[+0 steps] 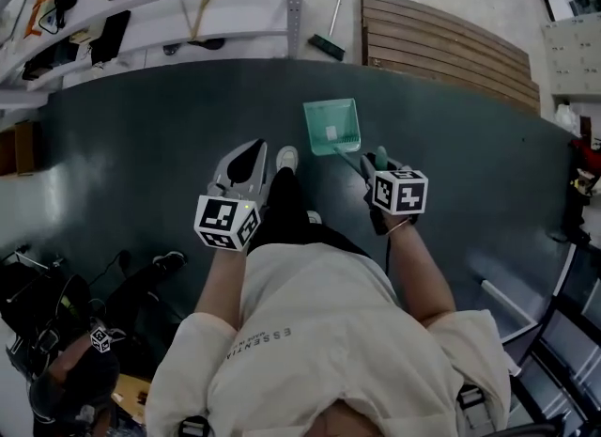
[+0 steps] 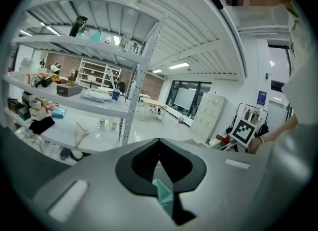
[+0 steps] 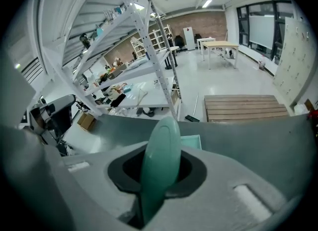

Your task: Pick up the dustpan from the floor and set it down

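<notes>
Right gripper view puts the green handle of the dustpan (image 3: 160,150) squarely between the jaws of your right gripper (image 3: 161,178). They are clamped on it, parted only by the handle's own thickness.

From the head view, the pan end reaches out ahead of that gripper over the dark floor (image 1: 141,144), just beyond your shoe (image 1: 286,157). Whether the pan rests on the floor or hangs just above it, you cannot tell.

Your left gripper (image 1: 246,164) has its jaws together with nothing between them. It is held beside the right one, a little apart and clear of the dustpan. In the left gripper view, a sliver of the green pan shows through the slit behind the tips.

Beyond the dark floor the ground is pale. White shelves (image 1: 188,12) loaded with small things stand ahead to your left. A slatted wooden pallet (image 1: 441,45) lies ahead to your right. A broom (image 1: 329,40) lies between them by the shelf post.
</notes>
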A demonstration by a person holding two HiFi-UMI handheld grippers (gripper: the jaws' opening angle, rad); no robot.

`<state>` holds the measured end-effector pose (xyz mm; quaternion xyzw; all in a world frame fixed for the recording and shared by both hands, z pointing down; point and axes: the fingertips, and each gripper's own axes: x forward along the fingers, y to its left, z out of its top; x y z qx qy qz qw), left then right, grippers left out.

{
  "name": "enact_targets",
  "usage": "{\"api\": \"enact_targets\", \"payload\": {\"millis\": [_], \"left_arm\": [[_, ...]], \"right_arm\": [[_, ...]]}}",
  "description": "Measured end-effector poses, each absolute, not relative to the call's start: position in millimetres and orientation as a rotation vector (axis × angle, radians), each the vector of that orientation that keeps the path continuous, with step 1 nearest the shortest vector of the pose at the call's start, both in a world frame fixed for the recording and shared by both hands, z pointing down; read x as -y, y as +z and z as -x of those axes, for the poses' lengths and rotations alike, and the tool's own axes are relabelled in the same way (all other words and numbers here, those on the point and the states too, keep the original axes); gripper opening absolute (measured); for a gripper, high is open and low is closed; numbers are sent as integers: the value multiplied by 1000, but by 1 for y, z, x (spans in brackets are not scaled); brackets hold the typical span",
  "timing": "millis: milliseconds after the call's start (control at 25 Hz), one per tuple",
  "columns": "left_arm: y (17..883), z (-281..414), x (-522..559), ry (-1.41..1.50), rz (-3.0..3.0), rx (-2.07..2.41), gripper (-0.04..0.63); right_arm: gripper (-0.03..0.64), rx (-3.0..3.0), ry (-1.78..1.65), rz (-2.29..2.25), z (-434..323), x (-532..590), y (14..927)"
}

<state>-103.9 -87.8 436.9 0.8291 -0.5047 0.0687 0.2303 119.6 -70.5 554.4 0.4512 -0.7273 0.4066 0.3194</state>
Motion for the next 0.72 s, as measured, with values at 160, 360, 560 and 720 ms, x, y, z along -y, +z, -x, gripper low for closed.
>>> {"api": "enact_targets", "payload": {"millis": [160, 360, 560, 720], "left_arm": [[448, 110, 146, 191, -2284, 1332, 17], [472, 128, 212, 186, -2282, 1294, 17], [515, 141, 245, 247, -2227, 1274, 17], [543, 149, 263, 282, -2228, 1295, 17]], "right_arm": [[41, 1846, 1093, -1201, -104, 123, 582], [40, 1778, 1145, -1222, -81, 188, 628], [38, 1727, 1182, -1208, -71, 226, 680], [38, 1731, 1184, -1197, -61, 252, 713]]}}
